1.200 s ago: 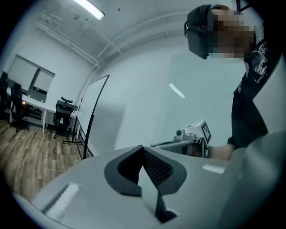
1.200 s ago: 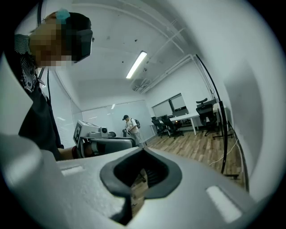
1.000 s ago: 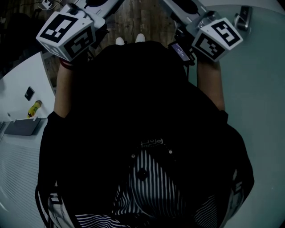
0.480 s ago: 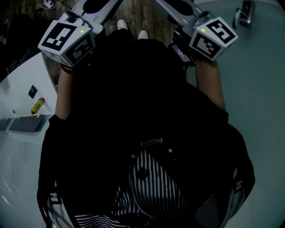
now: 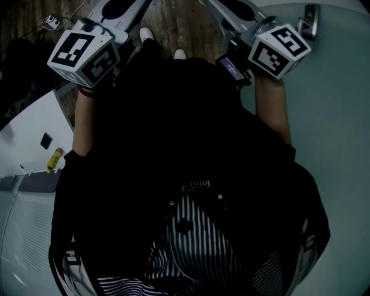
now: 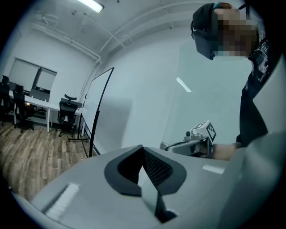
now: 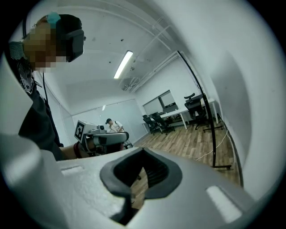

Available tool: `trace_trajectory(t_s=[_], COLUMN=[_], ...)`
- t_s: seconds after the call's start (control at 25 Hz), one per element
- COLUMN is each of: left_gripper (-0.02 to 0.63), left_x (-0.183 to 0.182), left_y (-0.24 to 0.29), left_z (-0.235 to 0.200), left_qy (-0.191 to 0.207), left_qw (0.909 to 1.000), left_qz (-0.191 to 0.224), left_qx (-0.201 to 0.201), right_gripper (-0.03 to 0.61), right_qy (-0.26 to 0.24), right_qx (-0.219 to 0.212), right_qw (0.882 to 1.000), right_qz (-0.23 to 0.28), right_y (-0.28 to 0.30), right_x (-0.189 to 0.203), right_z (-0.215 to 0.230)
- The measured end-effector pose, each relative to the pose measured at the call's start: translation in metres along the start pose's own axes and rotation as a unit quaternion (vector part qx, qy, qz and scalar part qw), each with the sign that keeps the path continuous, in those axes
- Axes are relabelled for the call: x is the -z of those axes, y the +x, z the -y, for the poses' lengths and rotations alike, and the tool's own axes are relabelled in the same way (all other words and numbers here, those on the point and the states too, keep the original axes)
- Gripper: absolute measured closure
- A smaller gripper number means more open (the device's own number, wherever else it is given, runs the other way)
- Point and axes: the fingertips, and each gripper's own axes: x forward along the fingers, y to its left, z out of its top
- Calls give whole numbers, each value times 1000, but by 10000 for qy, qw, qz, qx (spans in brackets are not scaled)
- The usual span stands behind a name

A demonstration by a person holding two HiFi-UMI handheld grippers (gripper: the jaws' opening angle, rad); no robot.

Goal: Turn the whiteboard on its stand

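Observation:
The whiteboard (image 6: 95, 111) stands on its black-framed stand across the room in the left gripper view. In the right gripper view its white face (image 7: 254, 98) and black frame fill the right side. From the head view its surface (image 5: 32, 124) lies at the left, with a tray (image 5: 34, 182) and a yellow marker (image 5: 54, 159). My left gripper (image 6: 145, 169) and right gripper (image 7: 135, 180) are both shut on nothing. They are held up in front of the chest (image 5: 118, 8) (image 5: 237, 8), apart from the board. Each shows in the other's view.
A pale glass wall (image 5: 329, 104) with a metal door handle (image 5: 310, 19) lies to my right. Wooden floor (image 5: 173, 23) shows between the grippers, with my shoes on it. Desks and office chairs (image 6: 67, 114) stand at the far end, and a person (image 7: 112, 125) sits far back.
In the head view the whiteboard's edge, tray and yellow marker have slid down and right, and my shoes have shifted. Both grippers stay raised and shut.

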Motion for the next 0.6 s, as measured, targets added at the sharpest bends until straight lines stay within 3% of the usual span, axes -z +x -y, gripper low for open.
trace_trajectory(t_s=[0.16, 0.36, 0.6], left_gripper=[623, 623, 621], left_x=[1, -8, -35], left_y=[3, 17, 29], left_z=[-32, -93, -143], left_qy=[269, 83, -20], left_qw=[9996, 10000, 9990], left_qz=[-101, -46, 86], left_qx=[16, 12, 438], right_gripper=[577, 577, 577], right_qy=[-61, -211, -350], right_qx=[172, 271, 454], right_qw=[9997, 9989, 9966], right_qz=[-172, -316, -600], right_y=[29, 84, 148], right_x=[-2, -28, -55], right_z=[21, 44, 59])
